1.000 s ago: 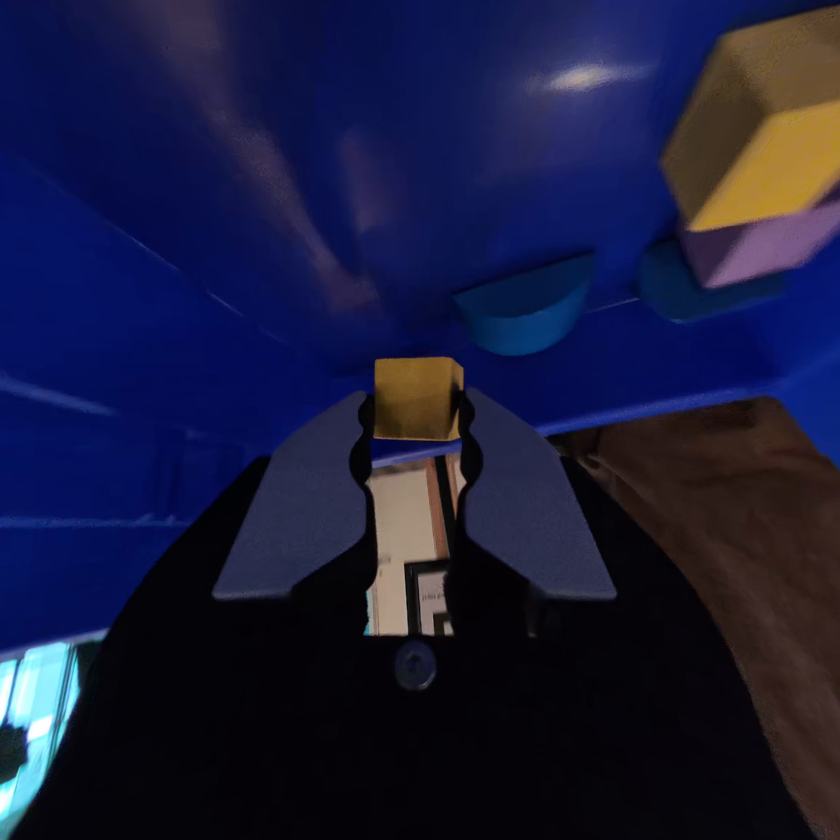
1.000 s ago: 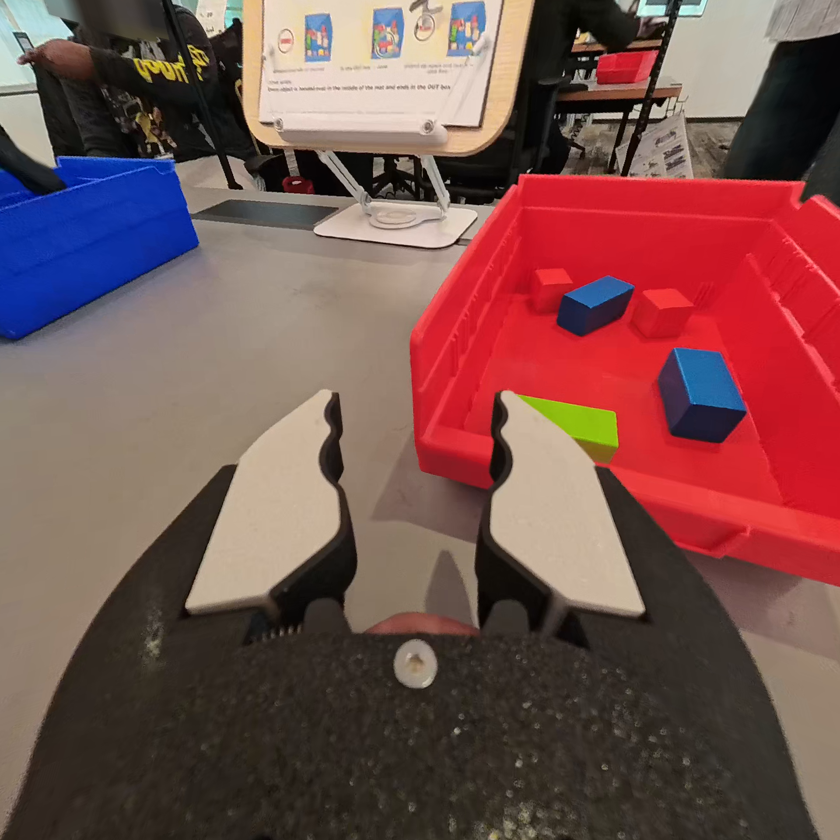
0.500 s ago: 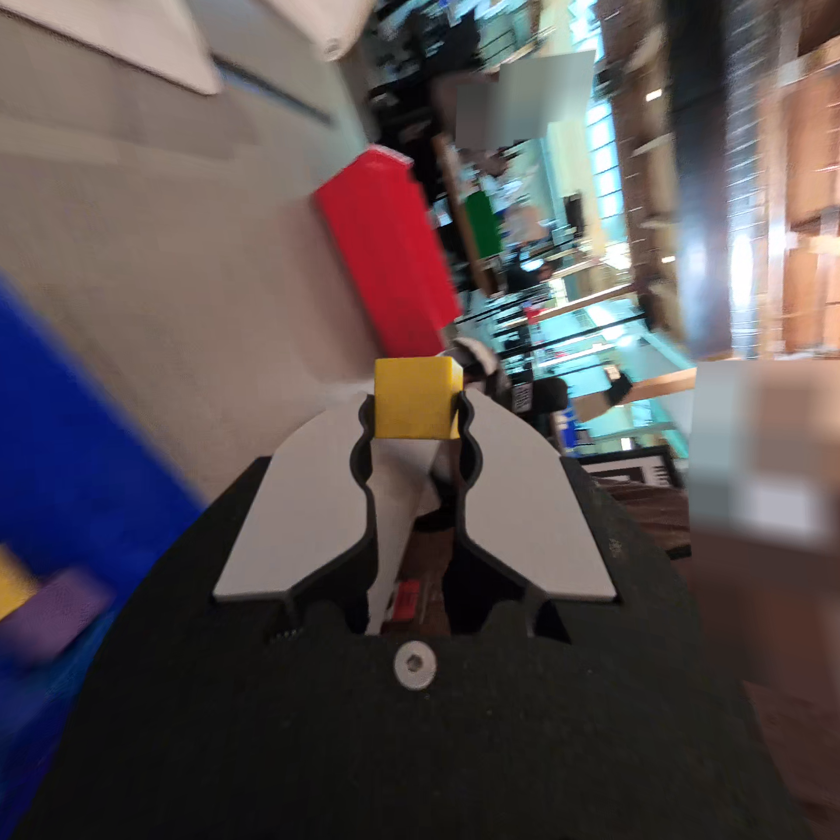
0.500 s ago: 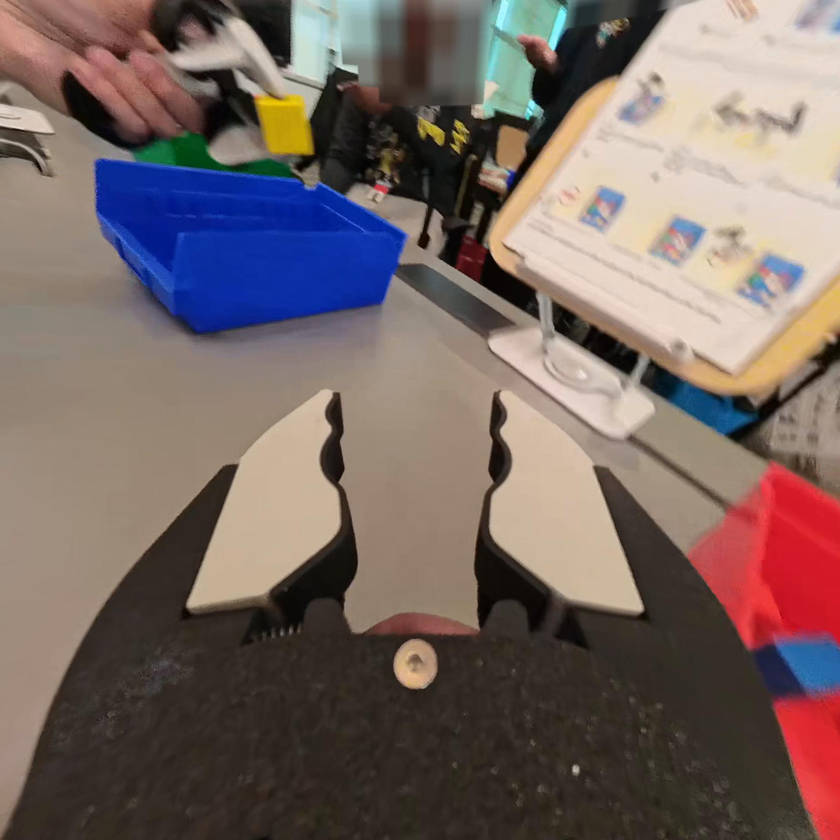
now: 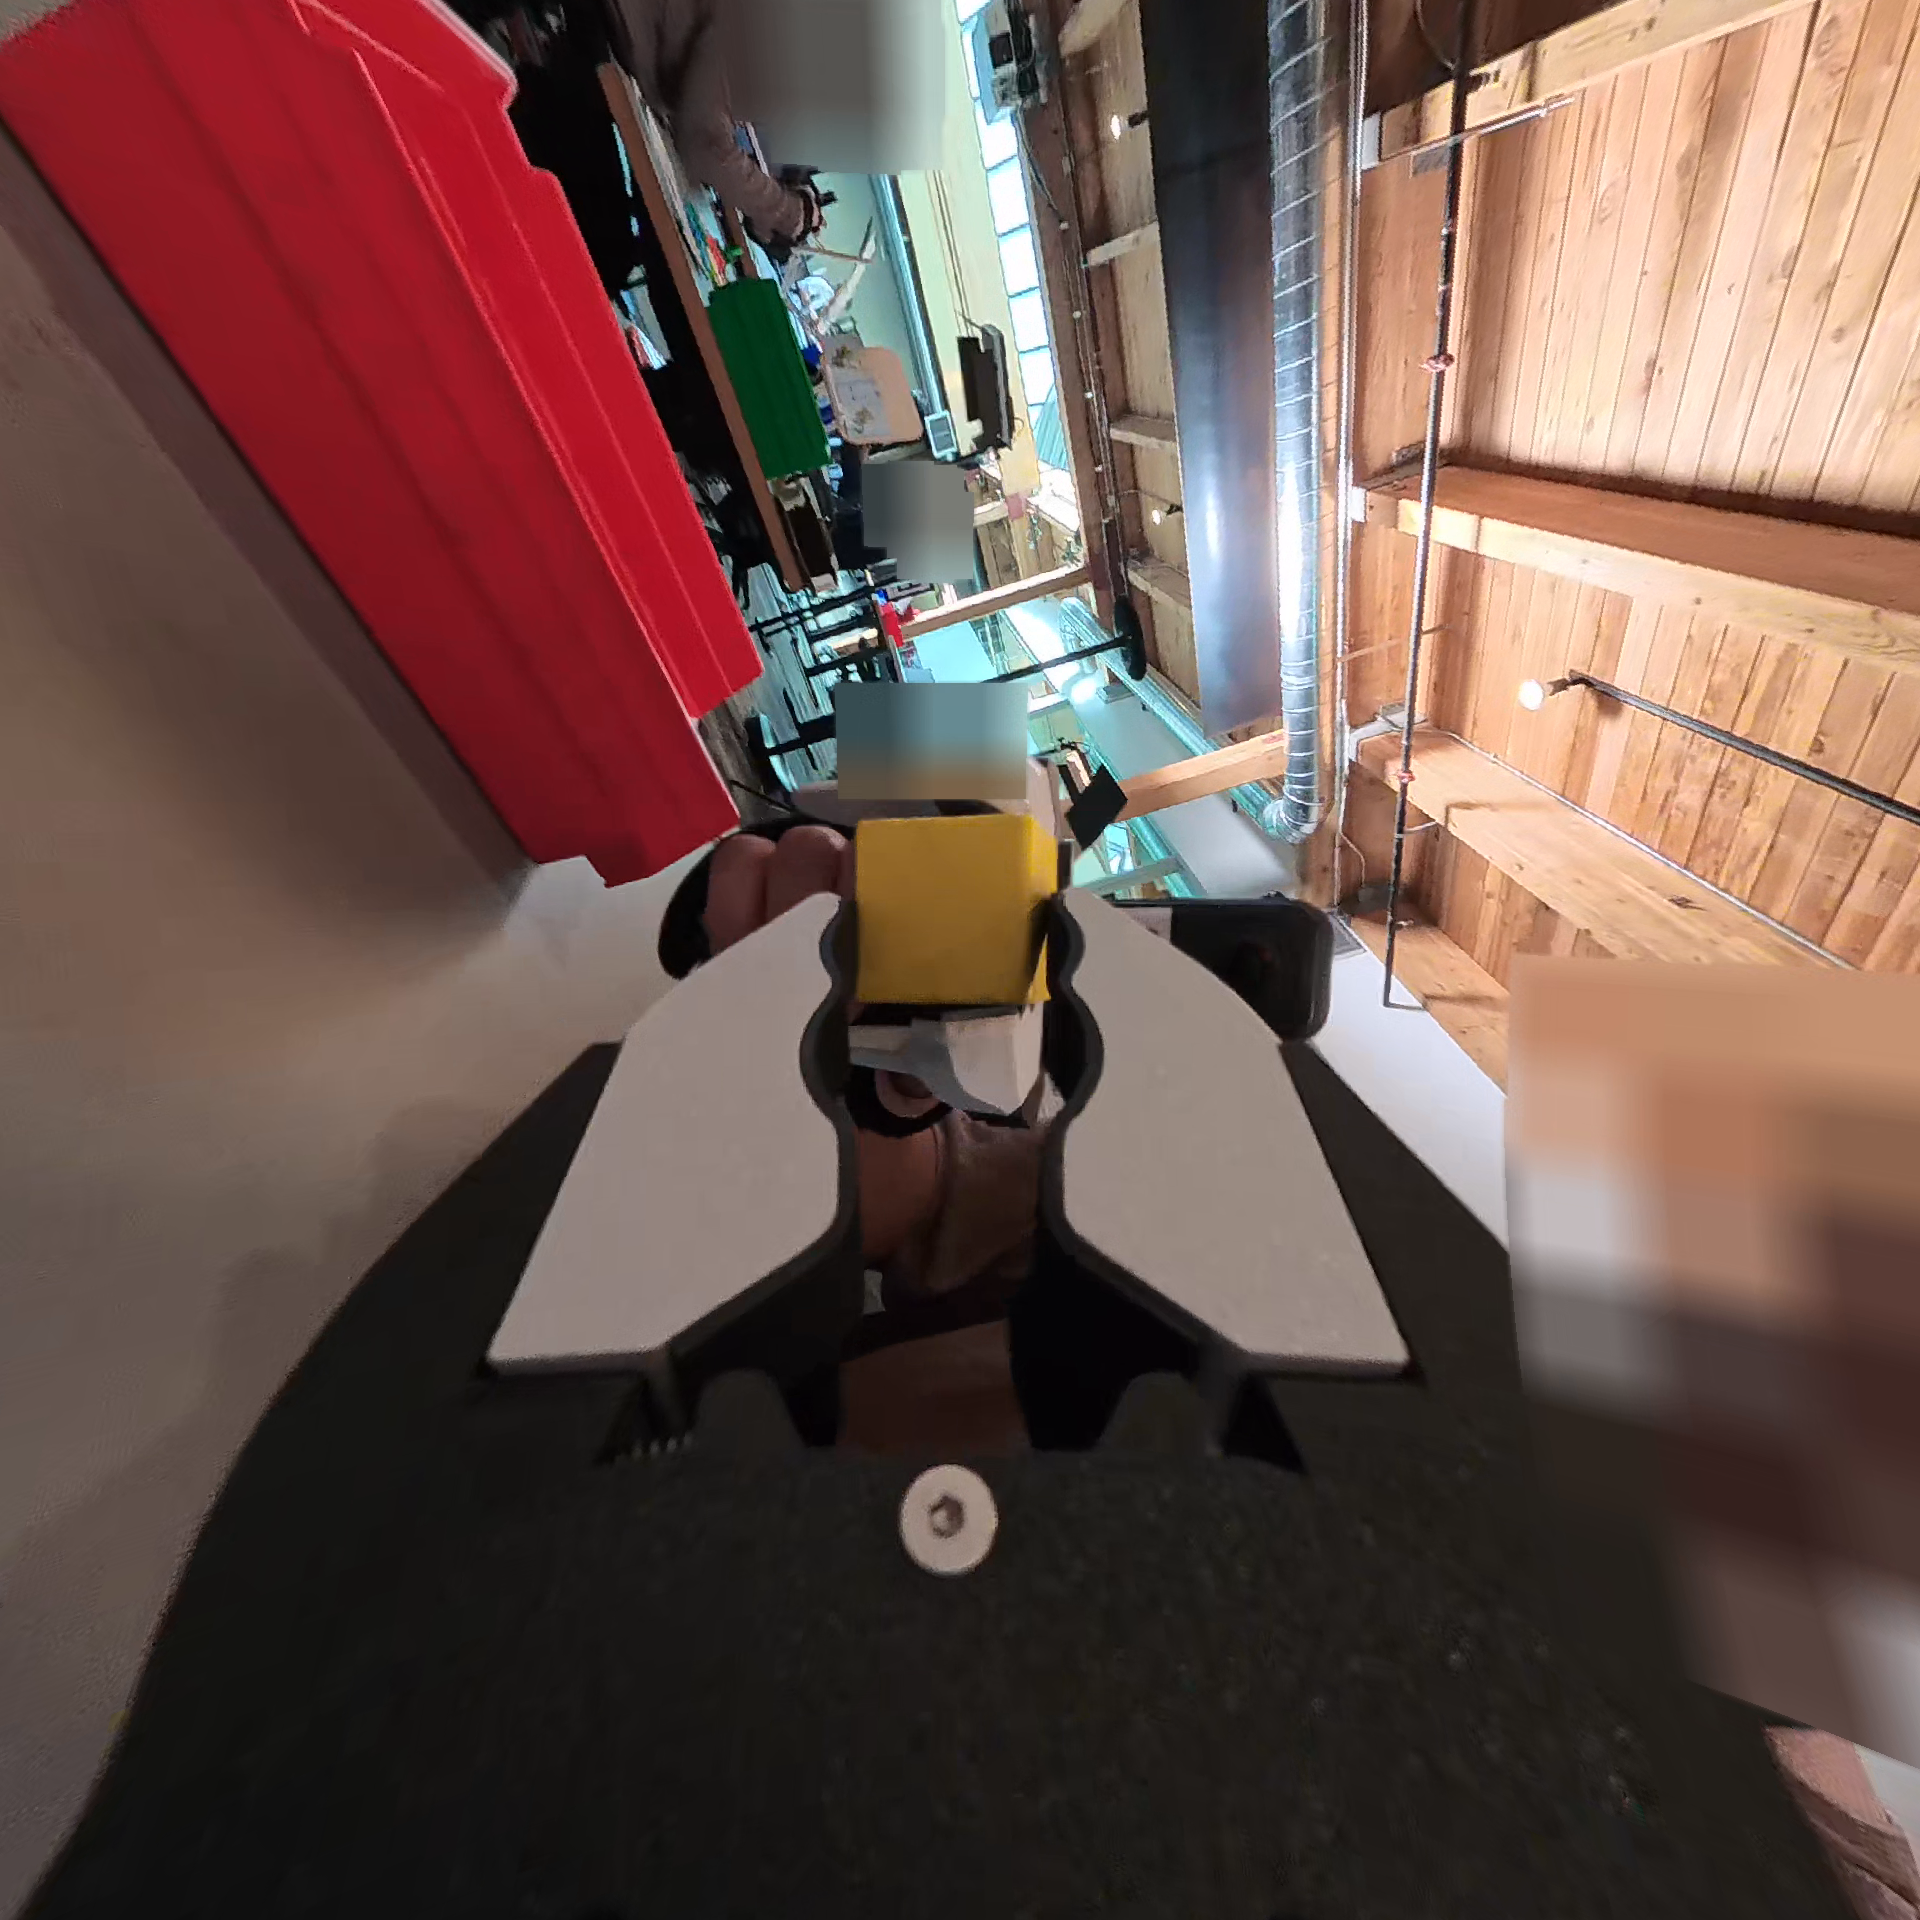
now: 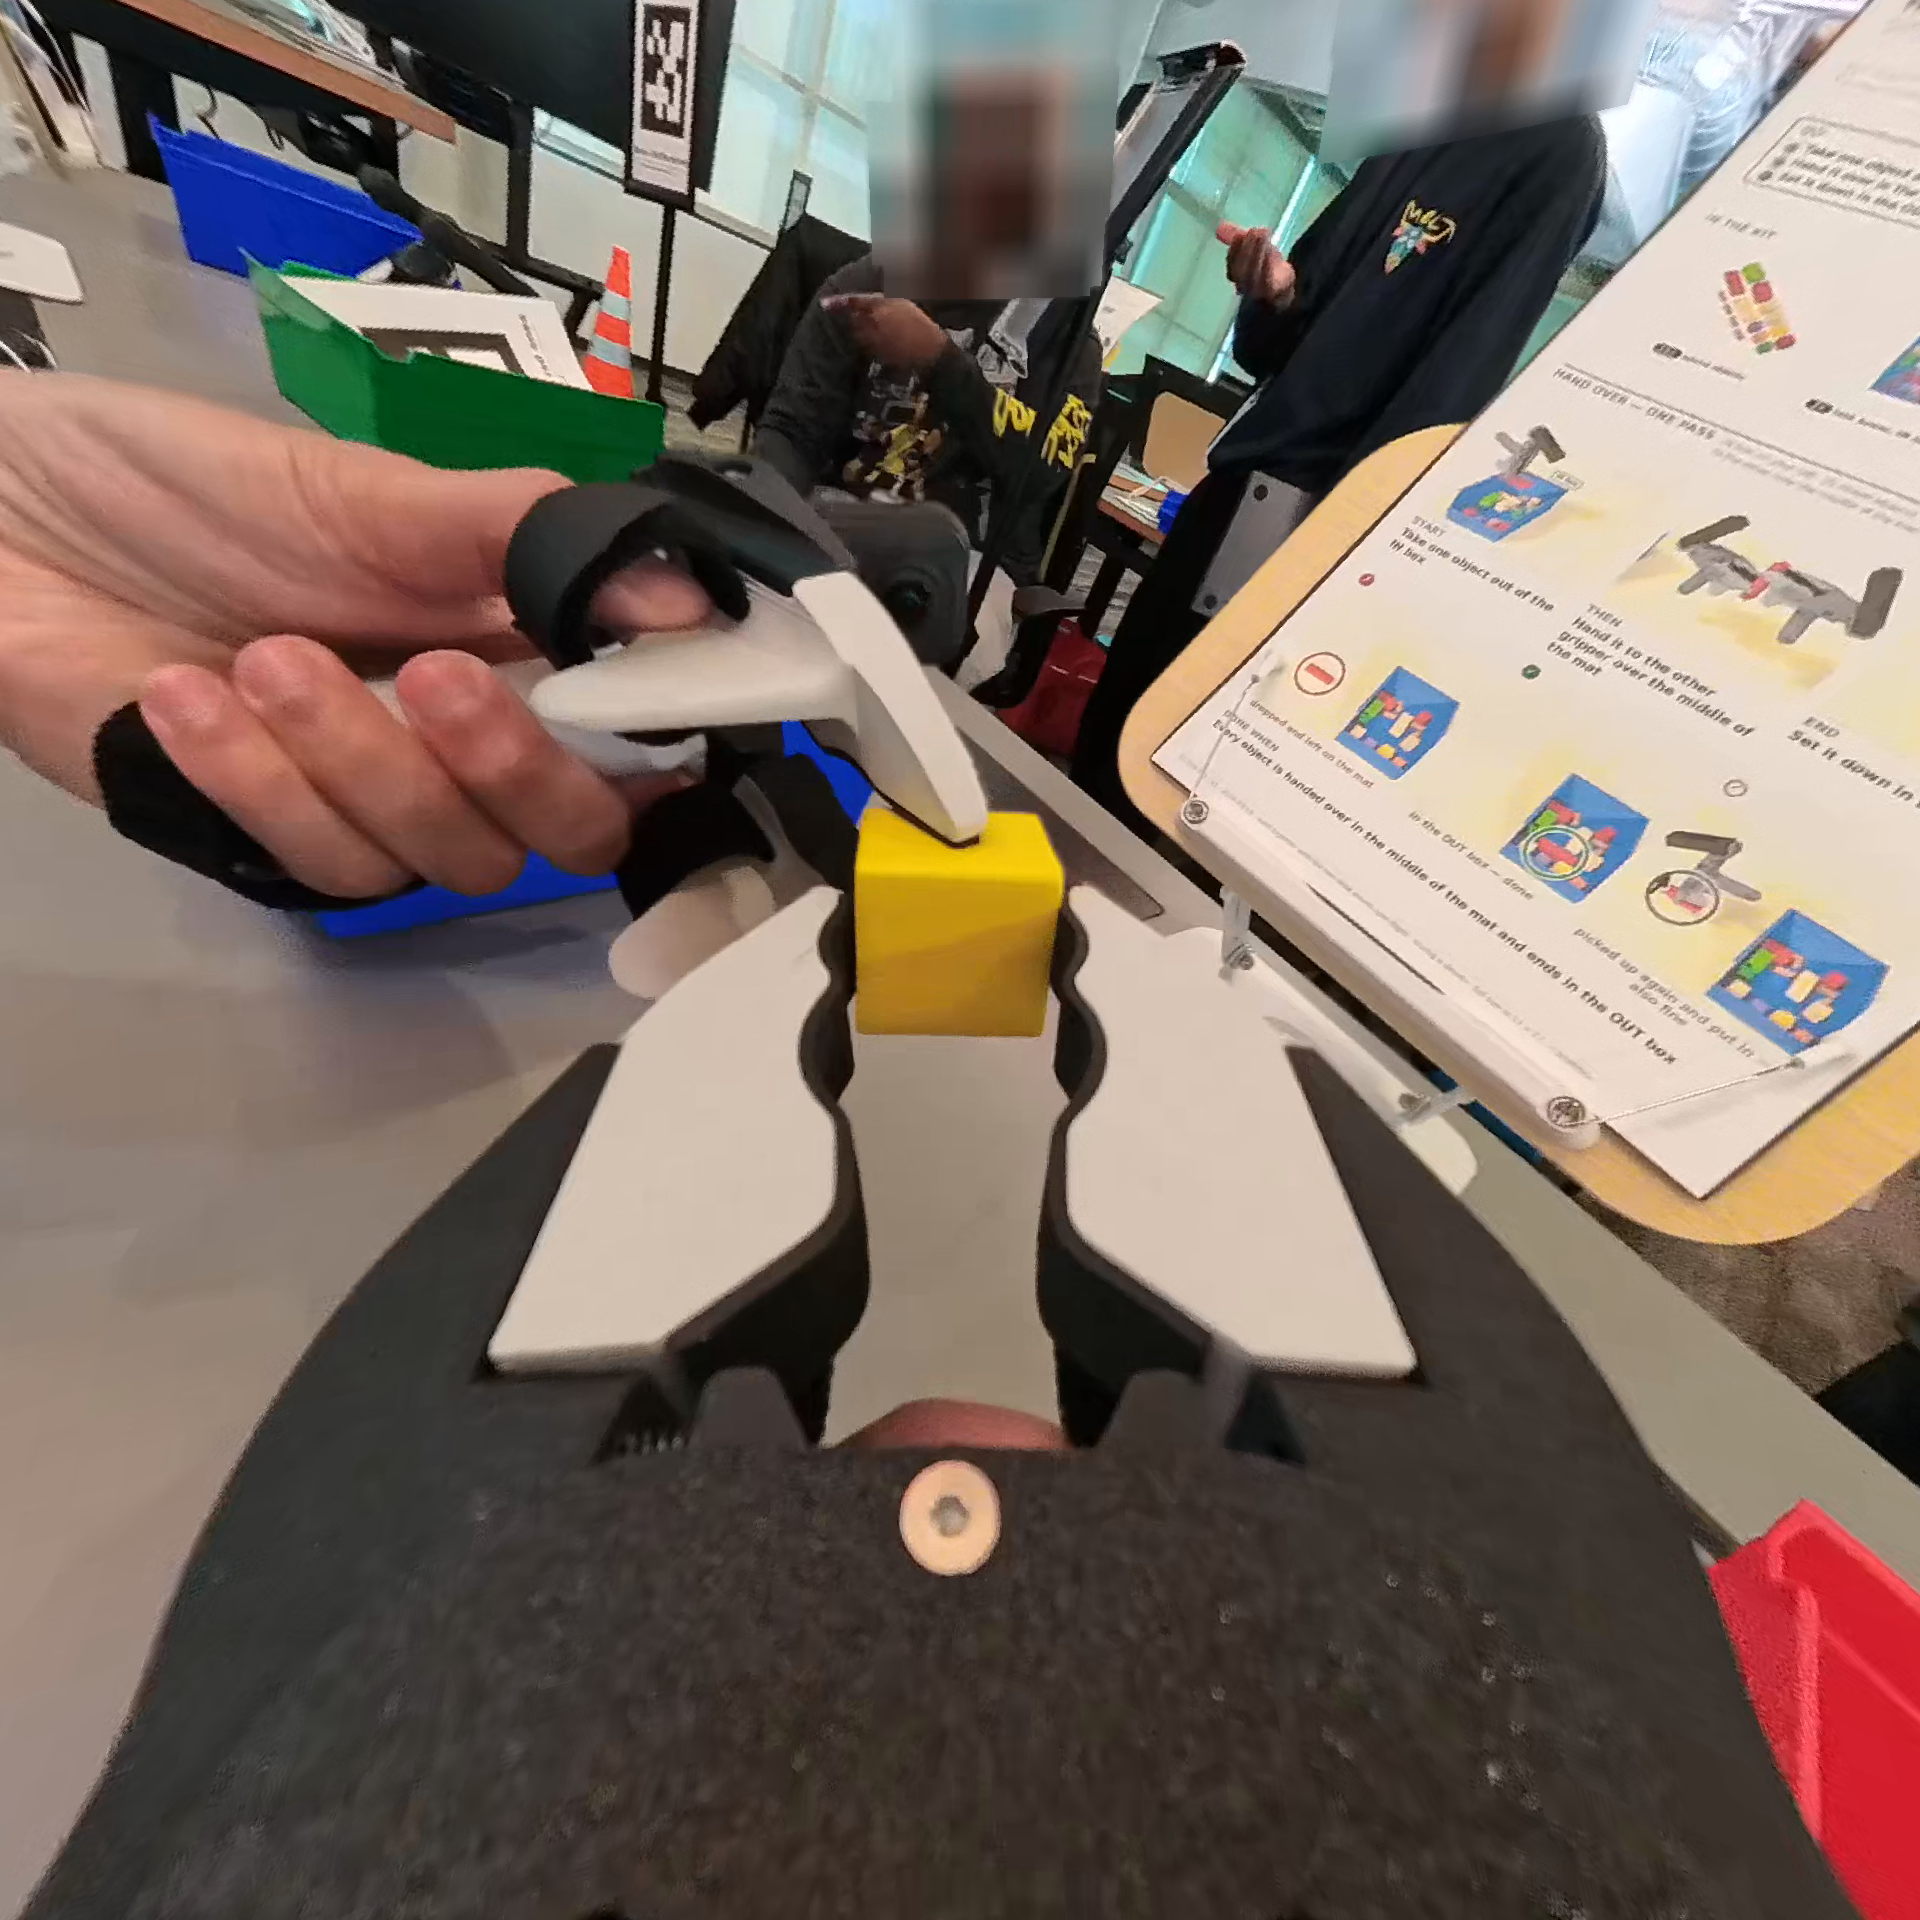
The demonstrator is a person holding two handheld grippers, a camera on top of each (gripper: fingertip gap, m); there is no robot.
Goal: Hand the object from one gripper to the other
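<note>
The right gripper [image 6: 954,951] is now sitting around the yellow block [image 6: 951,925], one finger touching each side face, so it is clenching the block or about to; I judge it gripping. The left gripper [image 5: 951,935] is clamping the same block [image 5: 948,920] from a crossed angle: in the right wrist view its upper finger [image 6: 904,748] is pressing on the block's top at 12 o'clock, with the person's left hand [image 6: 260,623] at 9 o'clock. The block is hanging in the air over the grey table [image 6: 208,1091], shared by both grippers.

Half a second ago the right gripper was gaping empty and the block was far off at 11 o'clock, above the blue bin [image 6: 468,894]. A second ago the left gripper was lifting the block inside that bin. So the two have met, and the handover is at its midpoint: the left gripper likely has to let go next.

Farther off, a red bin [image 5: 395,416] is lying at 11 o'clock in the left wrist view, and an instruction board [image 6: 1558,727] is standing at 2 o'clock in the right.
</note>
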